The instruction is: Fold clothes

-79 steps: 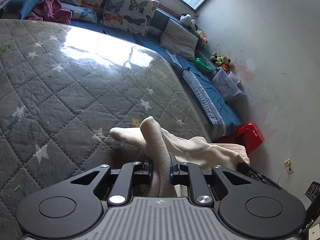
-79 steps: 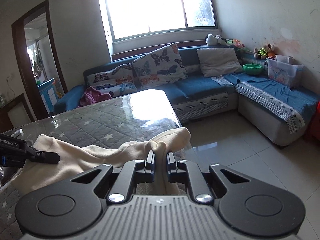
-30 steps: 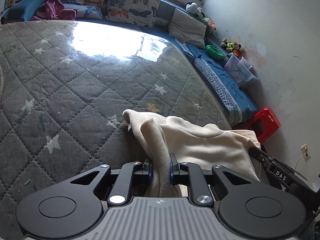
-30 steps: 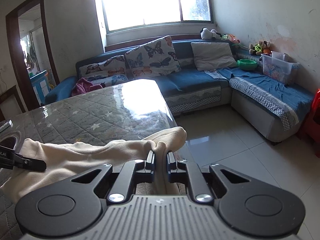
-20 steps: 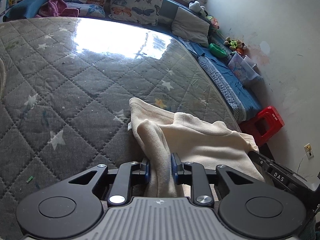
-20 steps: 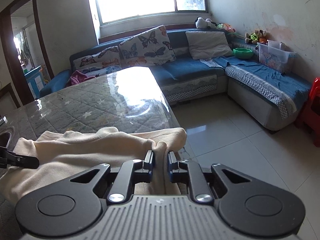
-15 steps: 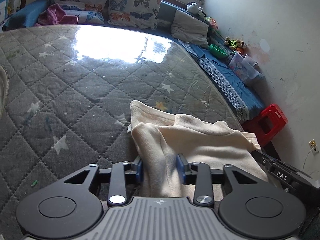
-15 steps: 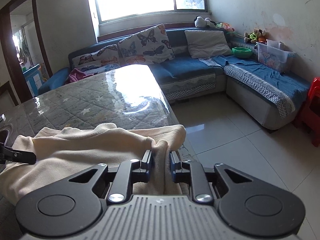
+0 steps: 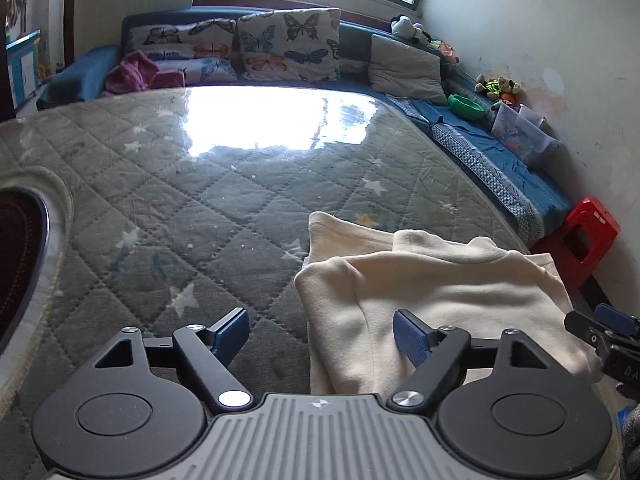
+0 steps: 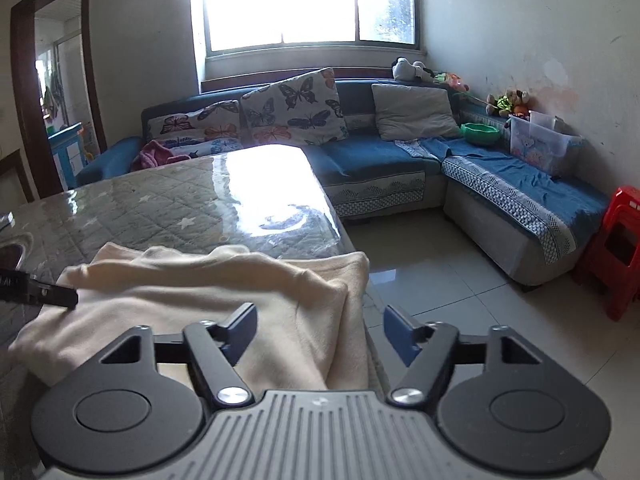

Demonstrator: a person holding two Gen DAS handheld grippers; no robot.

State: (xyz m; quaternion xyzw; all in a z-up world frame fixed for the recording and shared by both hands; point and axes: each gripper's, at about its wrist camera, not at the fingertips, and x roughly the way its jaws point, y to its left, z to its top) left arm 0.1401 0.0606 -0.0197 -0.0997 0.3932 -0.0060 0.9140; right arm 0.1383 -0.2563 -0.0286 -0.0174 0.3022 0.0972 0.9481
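Note:
A cream garment (image 9: 432, 292) lies folded over on the grey quilted table (image 9: 200, 208) near its right front corner. My left gripper (image 9: 322, 334) is open, its jaws wide apart over the garment's left front edge, holding nothing. In the right wrist view the same garment (image 10: 224, 300) lies at the table corner. My right gripper (image 10: 320, 330) is open over the garment's right edge and empty. The right gripper's tip (image 9: 600, 328) shows at the right of the left wrist view, and the left gripper's tip (image 10: 44, 292) at the left of the right wrist view.
A blue corner sofa (image 10: 380, 164) with butterfly cushions stands behind and right of the table. A red stool (image 10: 616, 248) is at the far right on the tiled floor (image 10: 460, 280). A dark round basin (image 9: 20, 264) sits in the table at the left.
Both grippers have opened and let go of the cream garment, which now lies flat on the table. Both have drawn back a little.

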